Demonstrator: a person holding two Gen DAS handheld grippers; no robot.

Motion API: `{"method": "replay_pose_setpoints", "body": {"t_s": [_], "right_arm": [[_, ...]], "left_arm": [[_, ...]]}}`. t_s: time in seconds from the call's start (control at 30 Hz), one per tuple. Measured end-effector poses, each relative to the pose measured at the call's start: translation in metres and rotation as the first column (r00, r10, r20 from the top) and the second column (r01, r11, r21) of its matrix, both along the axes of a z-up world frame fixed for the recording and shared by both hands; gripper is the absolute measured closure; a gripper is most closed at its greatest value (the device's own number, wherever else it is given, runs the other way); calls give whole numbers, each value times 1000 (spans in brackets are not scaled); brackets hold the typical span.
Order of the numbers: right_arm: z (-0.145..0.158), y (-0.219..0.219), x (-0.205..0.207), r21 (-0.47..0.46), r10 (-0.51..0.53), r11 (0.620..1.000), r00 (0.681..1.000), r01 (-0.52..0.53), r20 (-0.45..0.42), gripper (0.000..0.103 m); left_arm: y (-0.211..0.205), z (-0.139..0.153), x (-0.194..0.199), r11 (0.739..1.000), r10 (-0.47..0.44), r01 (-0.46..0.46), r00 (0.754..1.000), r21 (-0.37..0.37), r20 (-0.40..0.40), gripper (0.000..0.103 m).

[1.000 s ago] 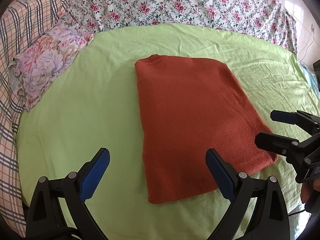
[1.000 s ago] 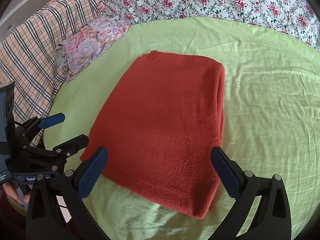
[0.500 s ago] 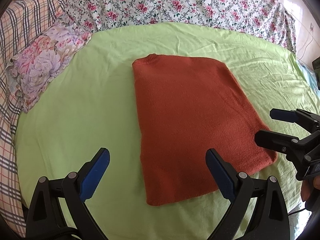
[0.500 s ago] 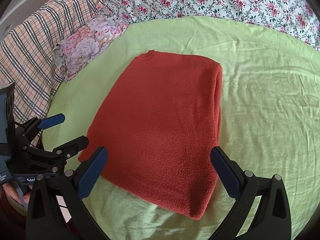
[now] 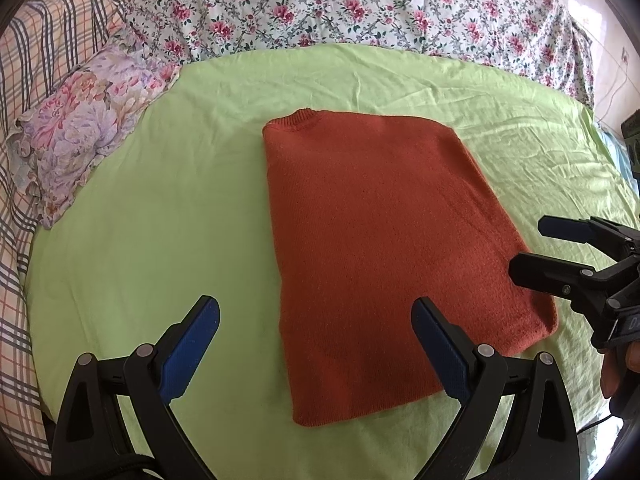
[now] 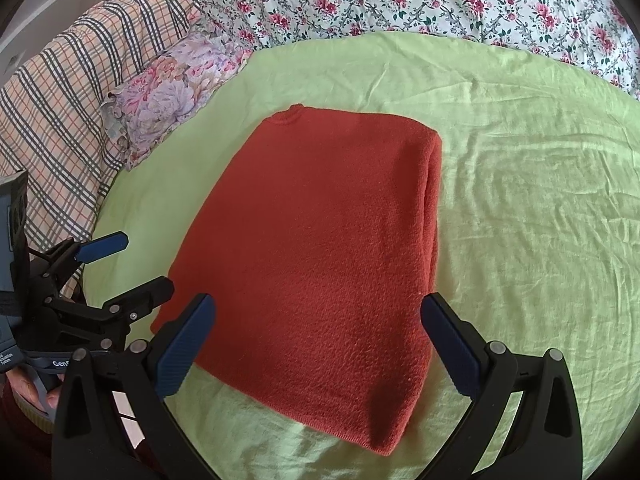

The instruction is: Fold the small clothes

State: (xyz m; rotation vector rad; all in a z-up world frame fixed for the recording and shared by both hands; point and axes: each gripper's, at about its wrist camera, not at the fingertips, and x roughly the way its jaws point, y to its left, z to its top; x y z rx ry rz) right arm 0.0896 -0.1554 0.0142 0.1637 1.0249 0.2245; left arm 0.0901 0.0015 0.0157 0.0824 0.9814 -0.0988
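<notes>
A rust-orange knit sweater lies folded into a flat rectangle on the light green sheet, collar at the far end. In the right wrist view the same sweater shows a thick folded edge on its right side. My left gripper hovers open above the sweater's near left corner, nothing between its blue pads. My right gripper hangs open over the near hem, also empty. Each gripper shows in the other's view: the right gripper by the sweater's right corner, the left gripper by its left edge.
A floral pillow lies at the far left on the sheet. A flowered quilt runs along the back, and a plaid blanket covers the left side. A hand holds the left tool at the lower left.
Both grippers have drawn back slightly toward me and risen a little; the sweater sits a bit farther off in both views. It has not moved on the sheet.
</notes>
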Motion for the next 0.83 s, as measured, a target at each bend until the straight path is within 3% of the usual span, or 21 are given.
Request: {"method": "replay_pose_setpoints", "body": {"t_s": [0.17, 0.83], "right_arm": [[-8, -8, 9, -3, -13, 1000, 1000, 13, -16, 1], [-12, -18, 8, 23, -42, 999, 999, 42, -16, 1]], "left_arm": [[5, -5, 9, 999, 8, -9, 1000, -35, -21, 7], [-3, -8, 10, 999, 7, -7, 1000, 34, -6, 7]]}}
